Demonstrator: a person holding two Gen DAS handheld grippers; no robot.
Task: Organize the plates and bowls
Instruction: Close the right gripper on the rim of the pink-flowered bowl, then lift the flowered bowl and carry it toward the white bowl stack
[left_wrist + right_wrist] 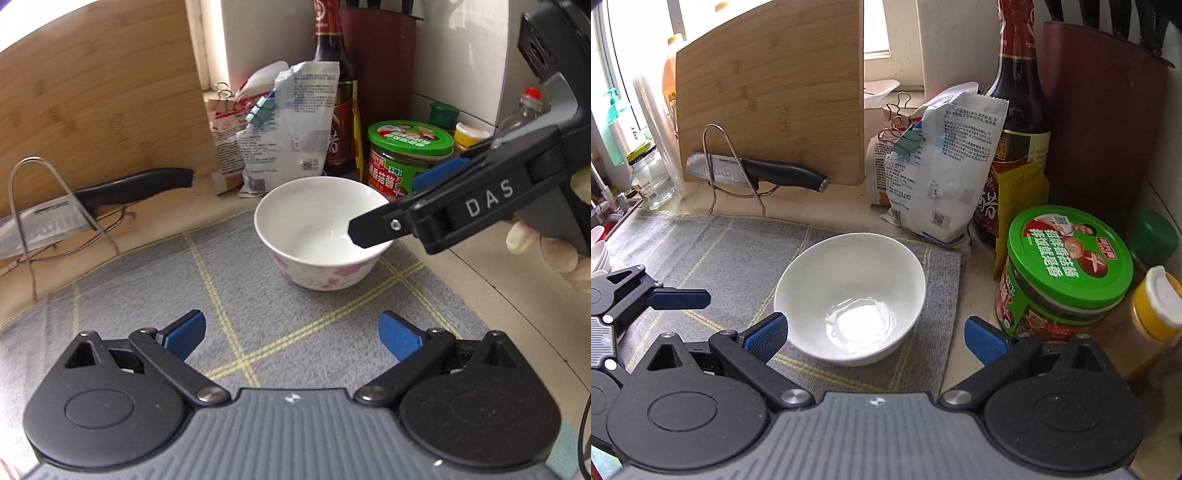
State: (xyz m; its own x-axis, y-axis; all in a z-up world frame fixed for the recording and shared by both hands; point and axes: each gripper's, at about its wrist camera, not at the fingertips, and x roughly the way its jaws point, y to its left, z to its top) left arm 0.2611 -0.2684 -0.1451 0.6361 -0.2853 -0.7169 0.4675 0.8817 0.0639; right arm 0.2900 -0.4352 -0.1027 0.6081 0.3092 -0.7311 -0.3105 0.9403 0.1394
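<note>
A white bowl with pink flowers on its outside stands upright on a grey cloth mat. A little water lies in the bottom of the bowl. My right gripper is open, and the bowl's near side lies between its blue pads; the left pad is close to the rim and the right pad stands apart. In the left wrist view the right gripper reaches in from the right over the bowl's right rim. My left gripper is open and empty over the mat, short of the bowl.
A knife rests on a wire stand before a bamboo board. Clipped bags, a dark sauce bottle, a green-lidded jar and a yellow jar crowd the bowl's far right. White bowls are stacked far left.
</note>
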